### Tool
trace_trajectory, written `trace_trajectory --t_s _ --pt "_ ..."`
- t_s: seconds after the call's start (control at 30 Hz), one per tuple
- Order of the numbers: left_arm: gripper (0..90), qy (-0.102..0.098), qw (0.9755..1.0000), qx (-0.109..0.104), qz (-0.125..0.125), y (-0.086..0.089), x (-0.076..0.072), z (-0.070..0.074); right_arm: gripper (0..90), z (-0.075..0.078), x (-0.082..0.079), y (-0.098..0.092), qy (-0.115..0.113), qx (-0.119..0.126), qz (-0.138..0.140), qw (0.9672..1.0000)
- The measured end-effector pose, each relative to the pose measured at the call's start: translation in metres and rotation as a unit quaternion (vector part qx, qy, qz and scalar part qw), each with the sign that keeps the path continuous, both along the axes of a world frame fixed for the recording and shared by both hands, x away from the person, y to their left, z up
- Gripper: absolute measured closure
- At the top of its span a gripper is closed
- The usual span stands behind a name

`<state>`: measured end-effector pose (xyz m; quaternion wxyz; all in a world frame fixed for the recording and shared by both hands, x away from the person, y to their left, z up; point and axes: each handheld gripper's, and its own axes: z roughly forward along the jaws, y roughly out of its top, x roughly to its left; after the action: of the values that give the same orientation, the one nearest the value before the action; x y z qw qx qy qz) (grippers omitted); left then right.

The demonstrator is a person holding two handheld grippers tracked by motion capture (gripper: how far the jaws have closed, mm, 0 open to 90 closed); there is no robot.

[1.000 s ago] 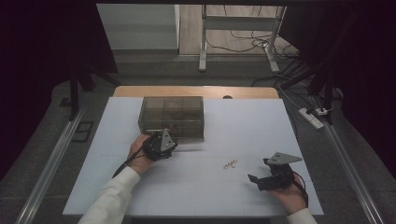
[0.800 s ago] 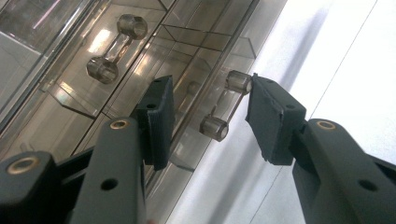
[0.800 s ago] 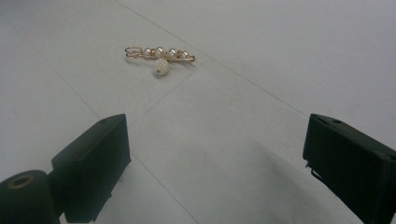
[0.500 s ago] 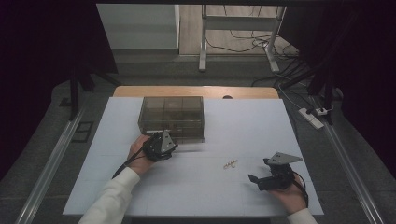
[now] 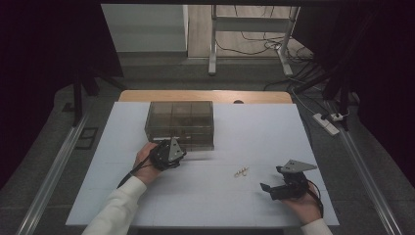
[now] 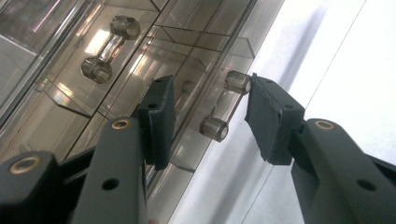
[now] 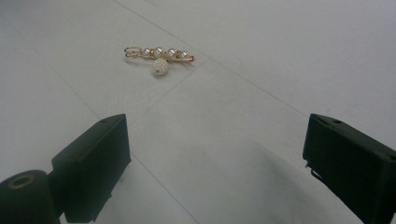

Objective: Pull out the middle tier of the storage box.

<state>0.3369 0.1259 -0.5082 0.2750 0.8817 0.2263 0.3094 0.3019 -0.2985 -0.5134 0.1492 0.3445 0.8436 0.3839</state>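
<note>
A smoky clear drawer box stands at the table's back centre. My left gripper is against its front, near the lower left corner. In the left gripper view the jaws stand half apart around a clear bar handle of one drawer. The right pad is against the handle's far post, while the left pad is clear of it. A gold pin with pearls lies on the white table to the right of the middle. My right gripper rests open beside it, and the pin lies ahead of its wide jaws.
The white table top has a wooden strip along its far edge. A second drawer handle shows above the one between my jaws. A power strip and cables lie on the floor to the right.
</note>
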Motion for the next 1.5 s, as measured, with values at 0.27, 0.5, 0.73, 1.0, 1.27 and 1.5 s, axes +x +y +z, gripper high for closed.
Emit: trace_trajectory --t_s 0.27,0.5,0.73,1.0,1.27,1.5 --pt "51.8 0.003 1.0 0.0 -0.001 0.0006 -0.0013 0.0002 7.4 -0.0005 0.0004 -0.0001 0.002 -0.001 -0.001 1.0" --pt "51.8 0.002 1.0 0.001 -0.001 0.0006 -0.0024 0.0003 7.4 -0.0003 0.0002 -0.0001 0.003 0.0 -0.001 1.0" --pt "51.9 0.001 1.0 0.002 -0.003 0.0003 -0.0037 0.0002 7.4 -0.0004 0.0003 -0.0002 0.003 0.0 -0.001 1.0" --pt "52.0 0.002 1.0 0.002 -0.005 0.0009 -0.0058 0.0003 7.4 -0.0004 0.0002 -0.0001 0.003 -0.001 -0.001 1.0" --pt "51.9 0.002 1.0 0.003 -0.006 0.0019 -0.0081 -0.0001 7.4 -0.0004 0.0001 -0.0003 0.004 -0.001 -0.001 1.0" --pt "52.0 0.001 1.0 0.003 -0.008 0.0022 -0.0101 0.0001 7.4 -0.0004 0.0 -0.0004 0.004 -0.001 -0.001 1.0"
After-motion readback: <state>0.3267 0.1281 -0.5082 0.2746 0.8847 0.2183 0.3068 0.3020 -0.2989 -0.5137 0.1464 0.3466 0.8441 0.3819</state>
